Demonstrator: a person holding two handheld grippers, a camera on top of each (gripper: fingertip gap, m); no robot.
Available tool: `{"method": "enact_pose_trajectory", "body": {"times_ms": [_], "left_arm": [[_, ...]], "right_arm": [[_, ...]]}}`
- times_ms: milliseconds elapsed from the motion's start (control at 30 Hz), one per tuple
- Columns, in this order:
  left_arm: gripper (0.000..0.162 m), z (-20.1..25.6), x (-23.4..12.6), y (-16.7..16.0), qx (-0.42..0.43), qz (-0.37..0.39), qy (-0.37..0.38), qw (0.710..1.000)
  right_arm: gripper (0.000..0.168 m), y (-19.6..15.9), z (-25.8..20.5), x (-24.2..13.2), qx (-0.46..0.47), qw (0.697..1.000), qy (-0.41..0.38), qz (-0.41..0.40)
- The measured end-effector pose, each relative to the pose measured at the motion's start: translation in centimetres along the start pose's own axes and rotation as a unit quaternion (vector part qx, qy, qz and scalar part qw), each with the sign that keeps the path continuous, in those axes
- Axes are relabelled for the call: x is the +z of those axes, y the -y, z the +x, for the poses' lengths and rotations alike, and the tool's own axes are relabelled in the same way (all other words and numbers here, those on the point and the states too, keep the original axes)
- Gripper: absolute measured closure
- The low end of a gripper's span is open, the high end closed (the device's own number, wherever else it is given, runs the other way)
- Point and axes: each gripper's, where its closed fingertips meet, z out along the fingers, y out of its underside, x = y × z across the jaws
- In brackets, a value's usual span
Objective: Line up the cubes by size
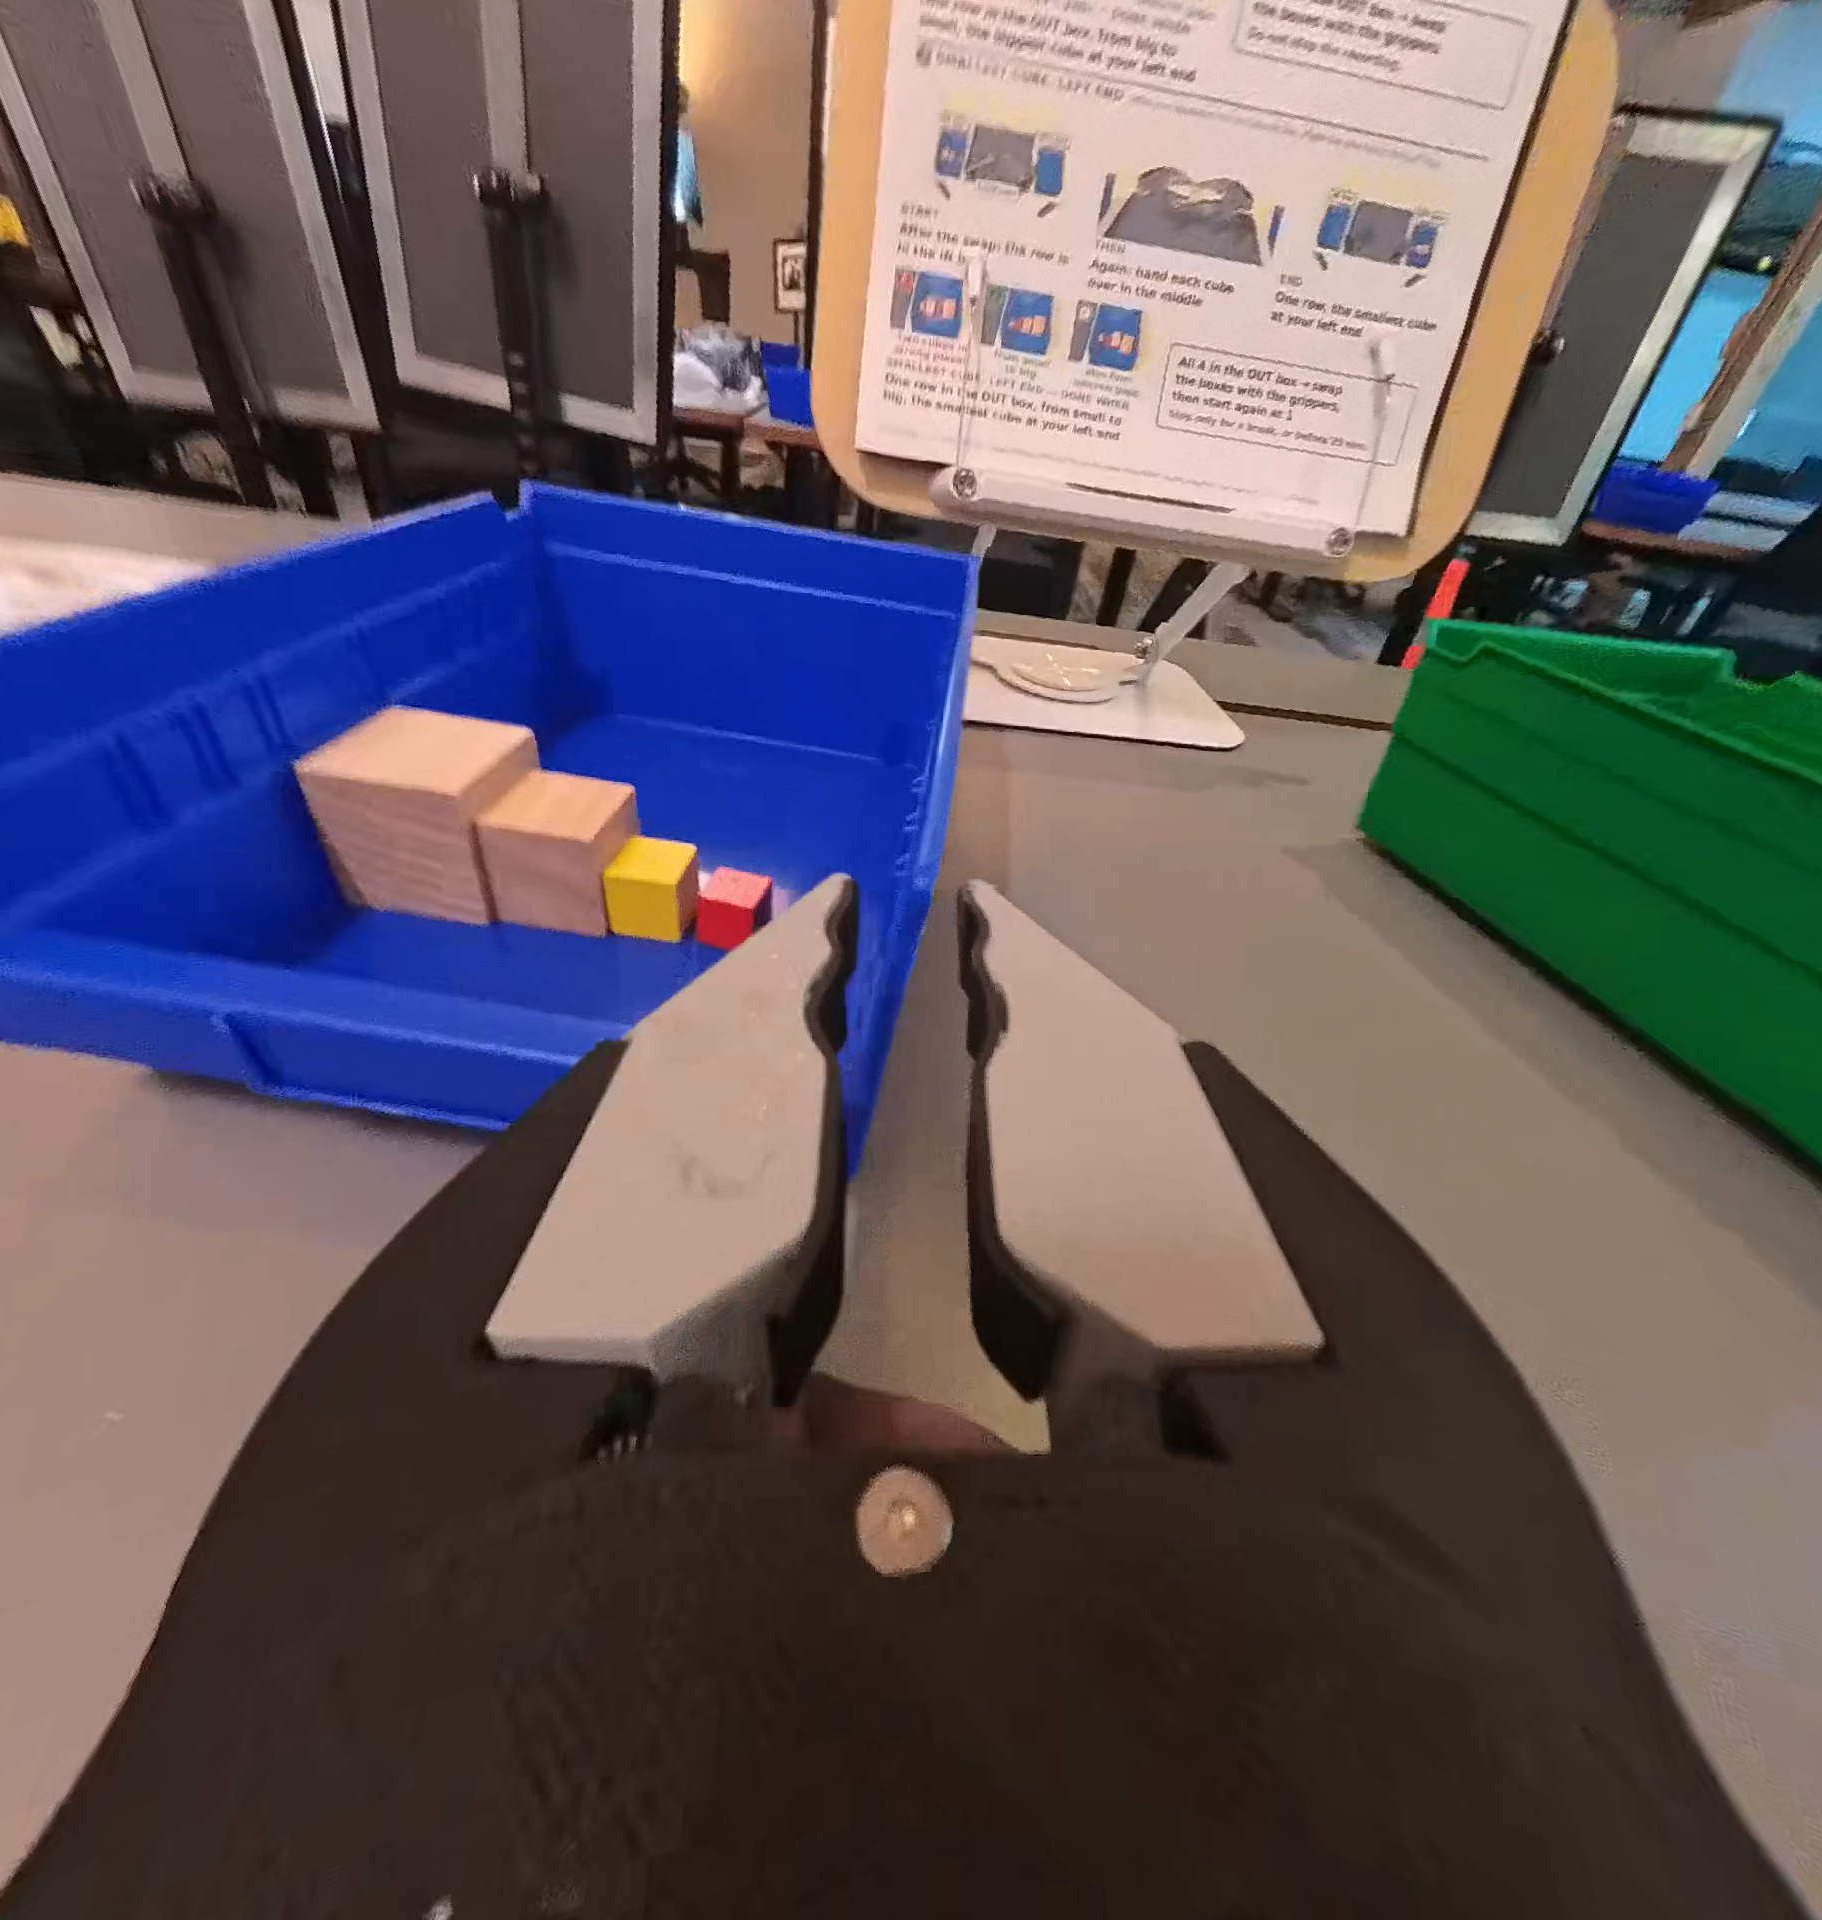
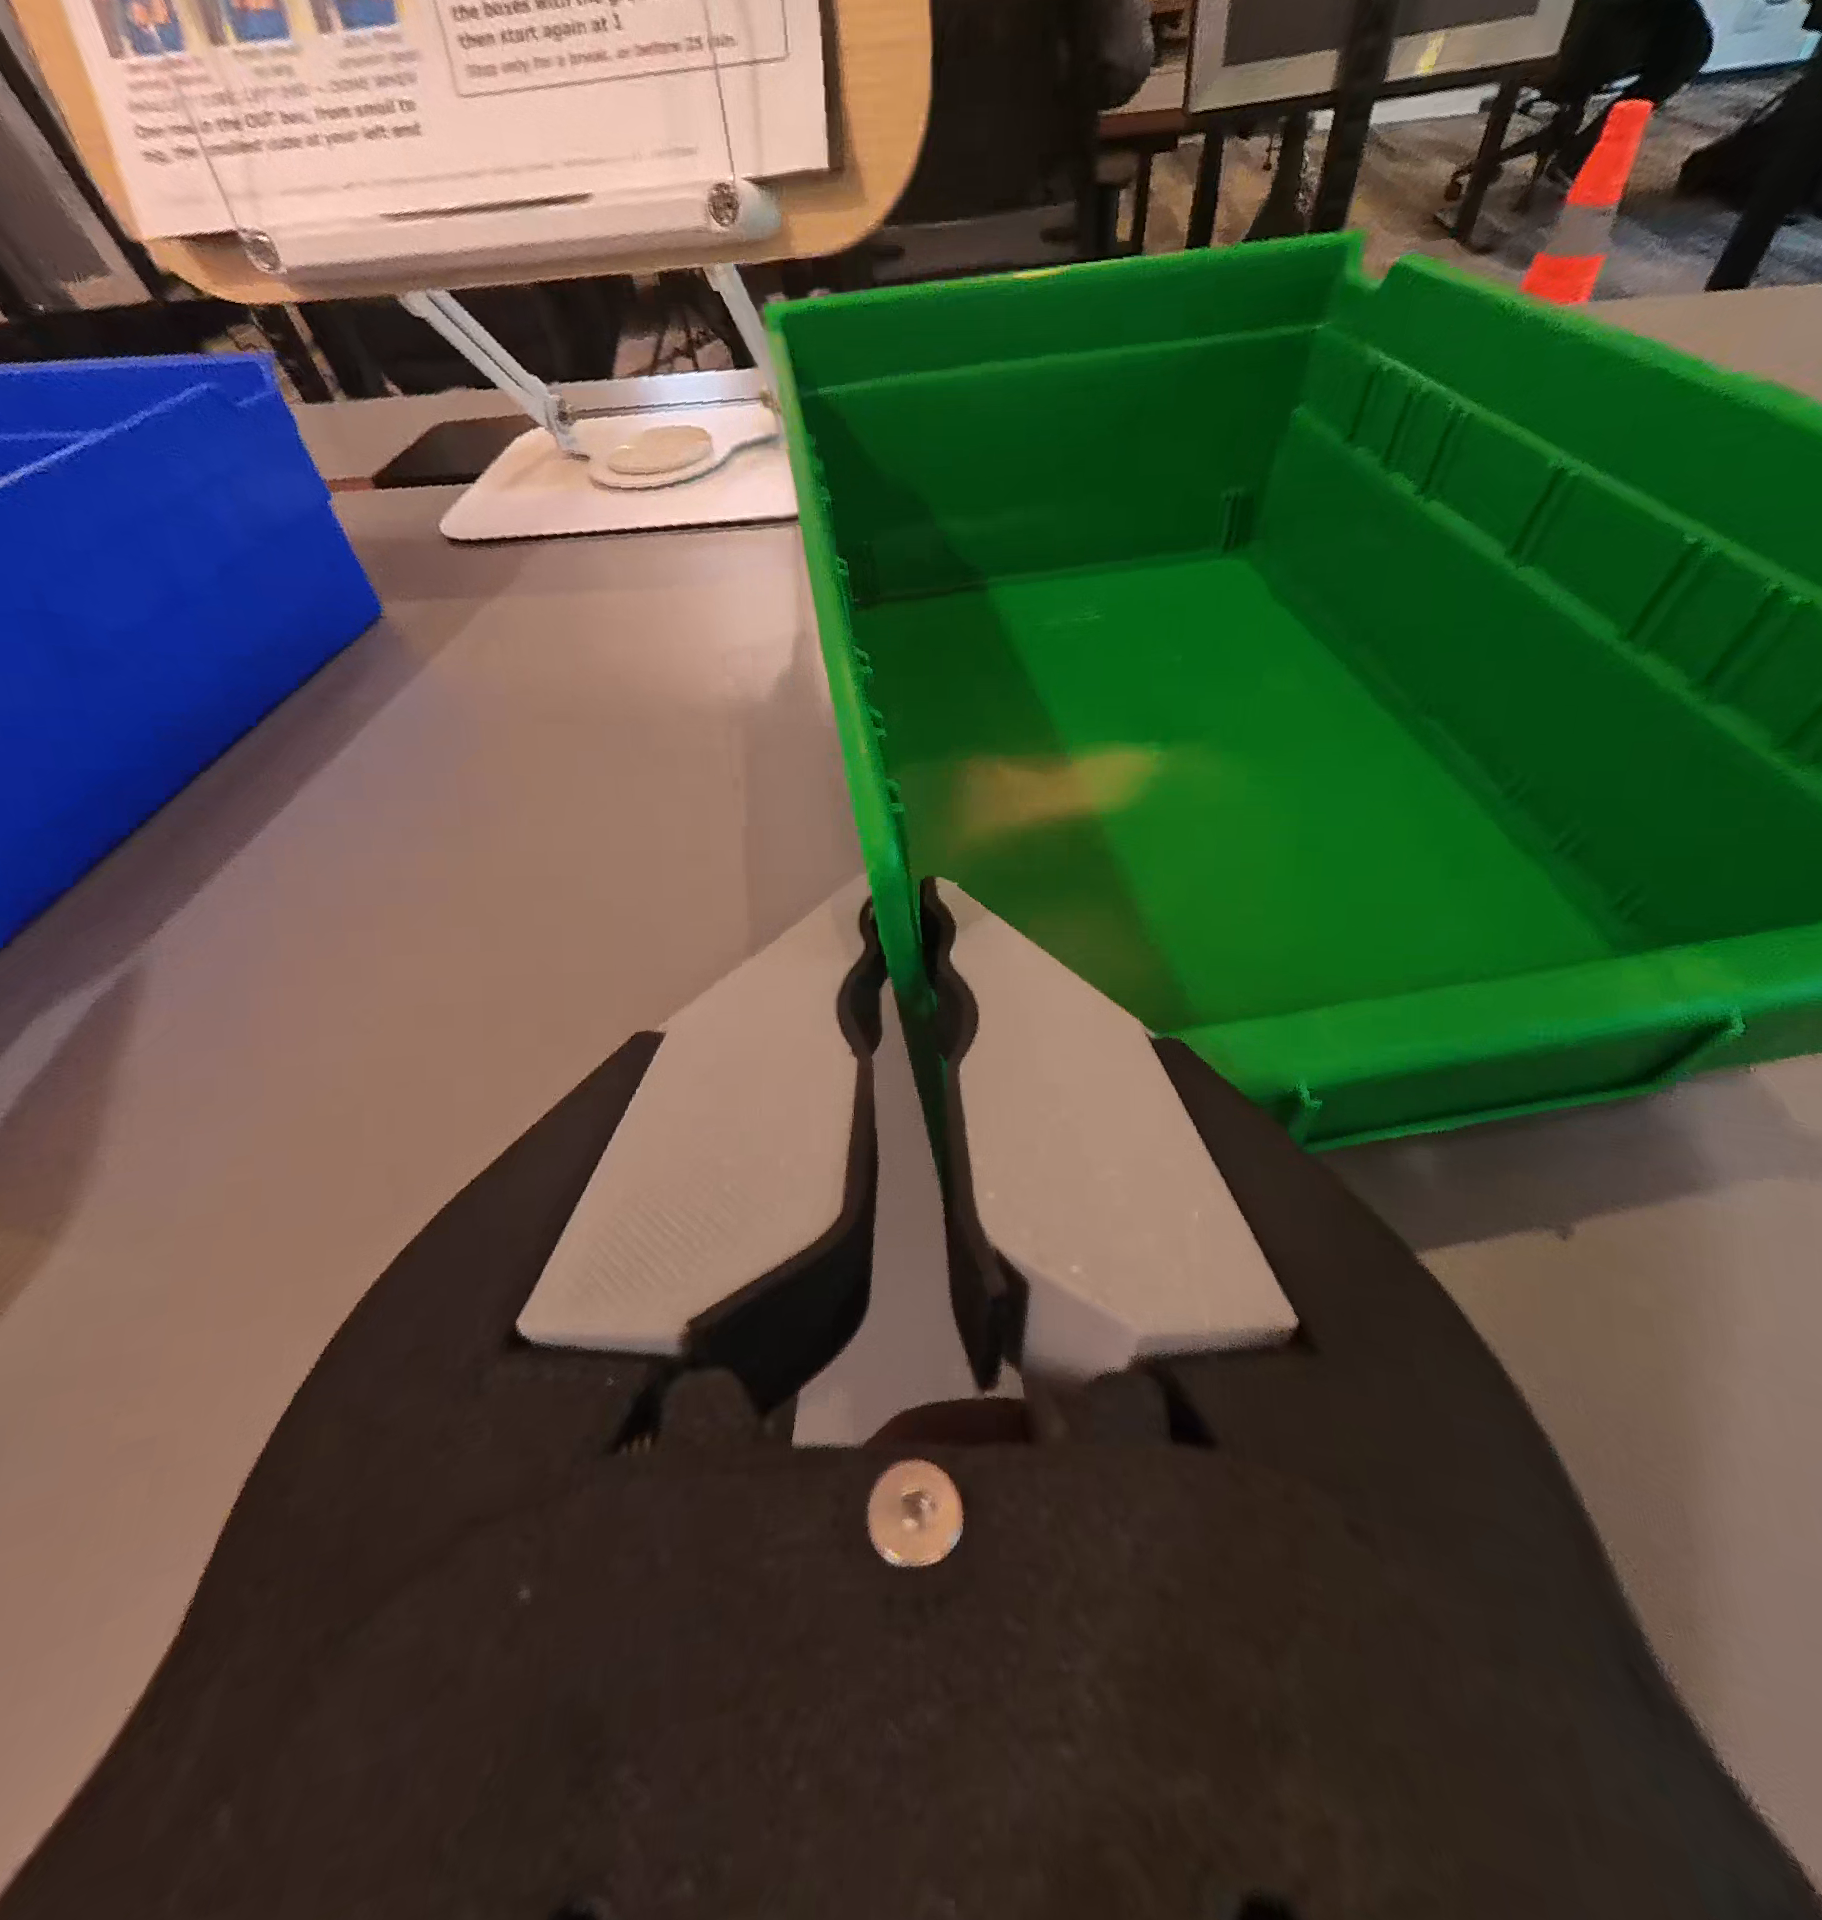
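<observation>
In the left wrist view we see four cubes sitting in a row on the floor of the blue plastic bin (image 1: 741, 644), which fills the left half of the frame. From left to right the row steps down: the large pale wooden cube (image 1: 408, 805), the medium wooden cube (image 1: 554, 852) touching it, the small yellow cube (image 1: 649, 886) pressed against that, and the tiny red cube (image 1: 732, 906) just beside the yellow one. Our left gripper (image 1: 905, 906) hangs at centre frame over the bin's right wall, grey fingers (image 1: 720, 1122) parted by a narrow gap with nothing between them. The red cube sits just left of the left fingertip.

Over in the right wrist view, our right gripper (image 2: 902, 914) is clamped on the left wall of the green plastic bin (image 2: 1509, 644), with the wall running up between its two fingertips and one finger on either side. The green bin takes up the right half of that frame. The blue bin's side shows at the left edge.

Both bins rest on the grey tabletop (image 2: 574, 779), well apart. Between them at the top of both frames stands a printed instruction sheet on a wooden board (image 1: 1177, 260) held by a white stand. An orange traffic cone (image 2: 1593, 197) stands at the upper right of the right wrist view.
</observation>
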Motion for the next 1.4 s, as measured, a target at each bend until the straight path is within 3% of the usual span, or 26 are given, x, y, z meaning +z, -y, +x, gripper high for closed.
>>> {"method": "enact_pose_trajectory", "body": {"times_ms": [167, 367, 433, 533, 633, 767, 900, 967, 1067, 1267, 1400], "left_arm": [[0.144, 0.8, -1.0, 1.6, 0.055, 0.016, -0.012, 0.998], [0.128, 2.1, -1.8, 1.8, 0.116, 0.005, -0.039, 0.992], [0.12, 2.5, -1.8, 1.2, 0.112, -0.013, -0.06, 0.992], [0.108, 2.2, -1.2, -0.2, 0.108, -0.044, -0.068, 0.991], [0.108, 0.5, 0.0, -1.7, 0.126, -0.071, -0.039, 0.989], [0.109, -1.3, 1.3, -2.4, 0.142, -0.088, -0.012, 0.986], [0.127, -0.8, 2.7, -3.0, 0.11, -0.114, -0.036, 0.987], [0.127, -0.9, 3.4, -3.6, 0.098, -0.133, -0.036, 0.986], [0.118, -1.1, 4.1, -3.3, 0.071, -0.127, -0.039, 0.989], [0.118, -1.0, 5.5, -2.6, 0.065, -0.104, -0.021, 0.992], [0.118, 0.5, 5.5, -2.5, 0.091, -0.099, -0.043, 0.99]], "right_arm": [[0.167, 0.4, -0.3, 0.0, 0.03, 0.999, -0.038, 0.017], [0.16, 0.0, -1.4, 0.9, -0.014, 1.0, 0.001, -0.001], [0.143, 0.1, -0.4, 0.8, -0.028, 1.0, -0.004, -0.001], [0.155, 0.0, 1.3, 0.8, -0.026, 0.999, -0.024, -0.008], [0.146, 0.2, 1.0, 0.4, -0.023, 1.0, 0.001, -0.003], [0.135, 3.1, -1.3, -3.1, -0.06, 0.993, 0.041, 0.088], [0.12, 5.0, -7.8, -5.4, -0.157, 0.971, 0.141, 0.116], [0.102, 4.4, -10.5, -4.4, -0.194, 0.962, 0.175, 0.08], [0.092, 3.5, -13.2, -1.6, -0.23, 0.949, 0.212, 0.041], [0.092, 3.4, -14.9, 5.3, -0.262, 0.94, 0.211, 0.052], [0.094, 2.3, -15.0, 7.6, -0.272, 0.938, 0.212, 0.041]]}}
